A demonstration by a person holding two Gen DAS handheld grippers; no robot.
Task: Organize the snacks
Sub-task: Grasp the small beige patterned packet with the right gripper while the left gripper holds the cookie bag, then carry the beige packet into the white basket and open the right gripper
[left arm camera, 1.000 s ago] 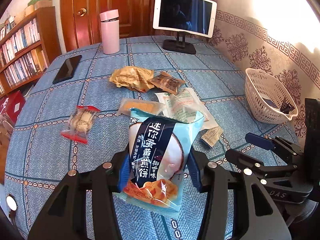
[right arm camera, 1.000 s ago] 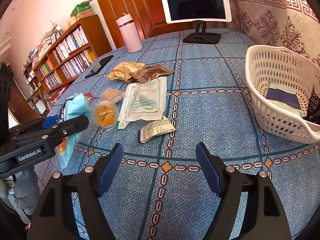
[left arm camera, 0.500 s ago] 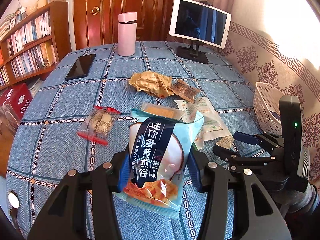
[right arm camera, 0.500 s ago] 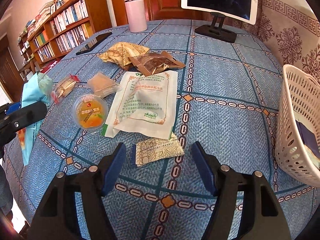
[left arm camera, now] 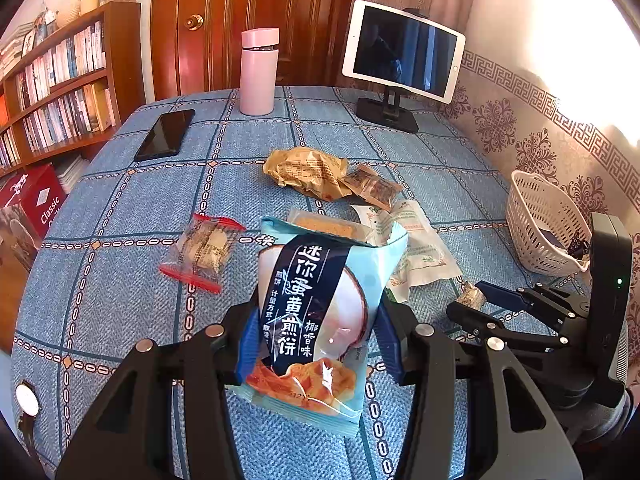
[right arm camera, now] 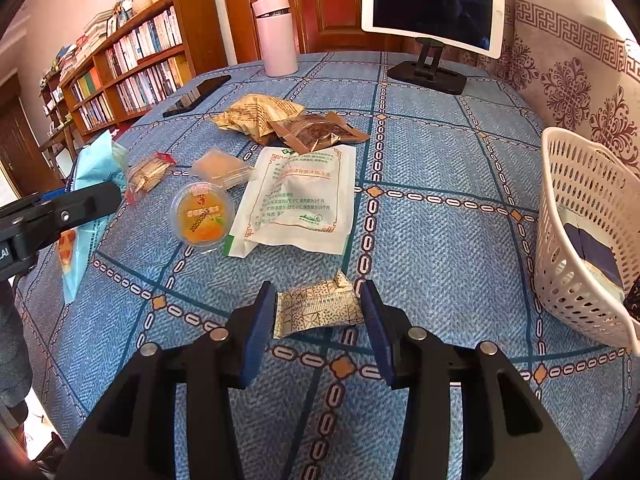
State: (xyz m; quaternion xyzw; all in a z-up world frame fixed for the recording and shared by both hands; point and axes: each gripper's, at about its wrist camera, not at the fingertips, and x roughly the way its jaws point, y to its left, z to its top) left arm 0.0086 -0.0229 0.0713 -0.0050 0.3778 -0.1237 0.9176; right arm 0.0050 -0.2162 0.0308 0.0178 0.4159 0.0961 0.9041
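Left gripper (left arm camera: 316, 340): jaws pinching a light-blue snack bag (left arm camera: 320, 320) by its two sides, held upright above the near edge of the tabletop (right arm camera: 440, 240), which is covered in a blue checked cloth. Right gripper (right arm camera: 318, 330): jaws spread, one on each side of a small patterned packet (right arm camera: 318, 310) lying flat on the tabletop; whether the pads touch it cannot be told.

Positions relative to the patterned packet. Just beyond it lies a large white pouch (right arm camera: 300, 196) with green and red print; to the left of that pouch stands a round orange jelly cup (right arm camera: 202, 214). Farther back, a flat pale wafer pack (right arm camera: 222, 168) and a clear red-edged candy pack (right arm camera: 146, 176) lie to the left, with a crumpled tan wrapper (right arm camera: 256, 118) and a brown cellophane packet (right arm camera: 316, 132) overlapping beyond the pouch. To the right, near the wall, sits a white perforated basket (right arm camera: 576, 240) holding dark blue items.

Background, far edge of the tabletop: a pink bottle (right arm camera: 276, 36), a black phone (right arm camera: 198, 96) lying flat, and a tablet (right arm camera: 432, 4) on a black stand. A bookshelf (right arm camera: 132, 68) stands off to the left.
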